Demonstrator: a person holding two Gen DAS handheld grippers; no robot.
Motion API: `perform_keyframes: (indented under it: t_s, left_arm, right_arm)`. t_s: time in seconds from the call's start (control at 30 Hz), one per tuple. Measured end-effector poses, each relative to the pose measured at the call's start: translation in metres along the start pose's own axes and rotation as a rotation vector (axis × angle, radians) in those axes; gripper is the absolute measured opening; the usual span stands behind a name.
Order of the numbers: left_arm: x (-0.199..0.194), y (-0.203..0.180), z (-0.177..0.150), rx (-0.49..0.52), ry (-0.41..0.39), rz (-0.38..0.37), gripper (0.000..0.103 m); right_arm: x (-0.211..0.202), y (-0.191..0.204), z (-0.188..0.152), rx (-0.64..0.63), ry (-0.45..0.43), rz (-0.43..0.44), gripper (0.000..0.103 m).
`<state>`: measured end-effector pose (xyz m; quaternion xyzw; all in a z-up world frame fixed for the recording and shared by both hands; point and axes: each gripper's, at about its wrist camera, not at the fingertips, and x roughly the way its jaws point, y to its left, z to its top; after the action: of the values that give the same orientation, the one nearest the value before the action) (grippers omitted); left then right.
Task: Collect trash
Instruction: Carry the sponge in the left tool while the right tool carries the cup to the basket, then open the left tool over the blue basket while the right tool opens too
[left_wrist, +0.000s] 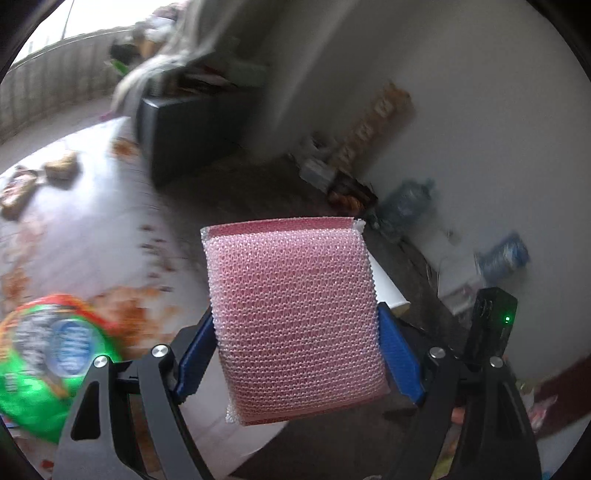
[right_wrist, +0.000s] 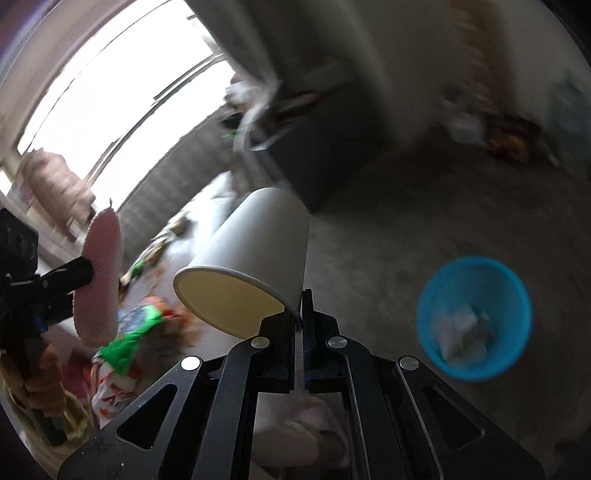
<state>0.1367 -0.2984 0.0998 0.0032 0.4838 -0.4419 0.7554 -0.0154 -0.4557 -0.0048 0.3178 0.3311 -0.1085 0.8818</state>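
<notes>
A pink mesh sponge (left_wrist: 288, 280) stands upright between the blue pads of my left gripper (left_wrist: 297, 321), which grips it by both sides. From the right wrist view the same sponge (right_wrist: 101, 277) shows edge-on at the left. My right gripper (right_wrist: 297, 314) is shut on the wall of a white paper cup (right_wrist: 258, 240), pinched near the rim, with the cup tilted and its mouth facing the camera. A slice of that cup (left_wrist: 388, 291) peeks out behind the sponge. A blue bin (right_wrist: 472, 273) with crumpled white paper inside stands on the floor, lower right of the cup.
A white table (left_wrist: 92, 229) smeared with brown crumbs carries a green snack bag (left_wrist: 48, 354) and wrappers (left_wrist: 22, 192). A dark box (left_wrist: 184, 136) stands beyond it. Plastic bottles (left_wrist: 406, 203) and clutter lie along the white wall. The views are motion-blurred.
</notes>
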Motion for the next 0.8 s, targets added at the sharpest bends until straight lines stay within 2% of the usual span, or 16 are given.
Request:
perform_keyframes:
  t_s: [0.1,0.2,0.47,0.53,0.57,0.6,0.67,0.7,0.8]
  left_arm:
    - [0.047,-0.036,-0.007,0.064,0.052,0.021,0.080]
    - [0.097,-0.064,-0.015,0.097,0.134,0.009,0.080]
    - [0.212,-0.114,-0.018,0.196,0.274,0.023,0.083]
    - [0.242,-0.123,-0.017,0.212,0.305,0.028,0.091]
    - [0.260,-0.123,-0.016,0.214,0.324,0.056,0.093]
    - [0.273,-0.122,-0.016,0.215,0.335,0.078,0.094]
    - [0.291,-0.119,-0.021,0.218,0.360,0.107,0.094]
    - [0.294,-0.115,-0.024,0.211,0.372,0.114,0.094]
    - [0.288,-0.102,-0.035,0.190,0.390,0.092,0.094]
  right_arm:
    - [-0.002,-0.047,-0.015,0.113,0.004,-0.055,0.002]
    - [0.001,-0.086,-0.031,0.195,0.028,-0.103,0.002]
    - [0.024,-0.159,-0.055,0.344,0.060,-0.194,0.002]
    - [0.041,-0.178,-0.054,0.378,0.051,-0.259,0.008]
    - [0.046,-0.186,-0.055,0.401,0.054,-0.279,0.017]
    - [0.056,-0.201,-0.057,0.437,0.061,-0.300,0.035]
    - [0.071,-0.218,-0.063,0.481,0.086,-0.353,0.050]
    - [0.077,-0.226,-0.069,0.504,0.110,-0.385,0.050]
    - [0.078,-0.231,-0.081,0.544,0.139,-0.369,0.050]
